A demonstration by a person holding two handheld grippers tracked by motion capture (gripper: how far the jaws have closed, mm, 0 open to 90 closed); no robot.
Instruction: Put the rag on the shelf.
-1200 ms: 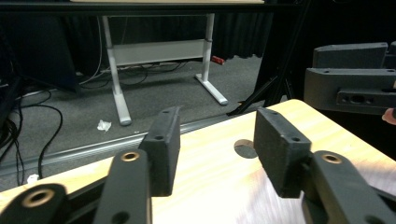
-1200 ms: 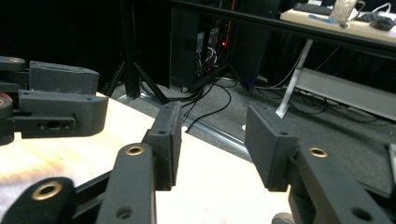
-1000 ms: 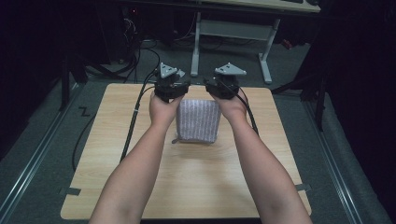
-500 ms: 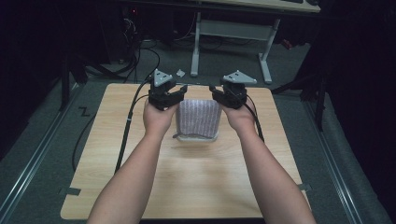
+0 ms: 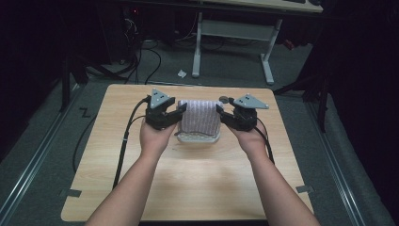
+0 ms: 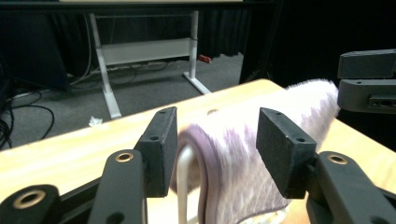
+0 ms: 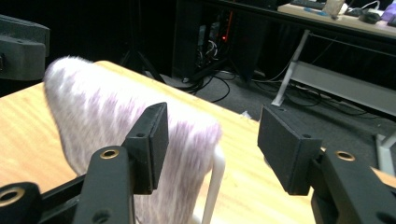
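A purple-and-white striped towel [image 5: 200, 117] hangs over a small white rack [image 5: 197, 138] at the middle of the wooden table [image 5: 197, 188]. My left gripper [image 5: 180, 113] is open at the towel's left end and my right gripper [image 5: 220, 114] is open at its right end. In the left gripper view the left gripper [image 6: 217, 140] has the towel's [image 6: 243, 163] folded end between its spread jaws, not touching, with a rack rod [image 6: 183, 186] below. The right gripper view has the right gripper [image 7: 217, 140] open beside the towel [image 7: 102, 107] and the rack rod [image 7: 212, 186].
A small dark round object [image 5: 225, 99] lies on the table just behind the towel. Beyond the far edge stands a desk with white legs [image 5: 197, 47], and cables [image 5: 141, 56] lie on the floor. A black cable [image 5: 123, 141] trails from the left gripper across the table.
Both grippers moved apart from the towel's far top edge, out to its two ends, and drew back a little toward the person. The towel stays on the rack.
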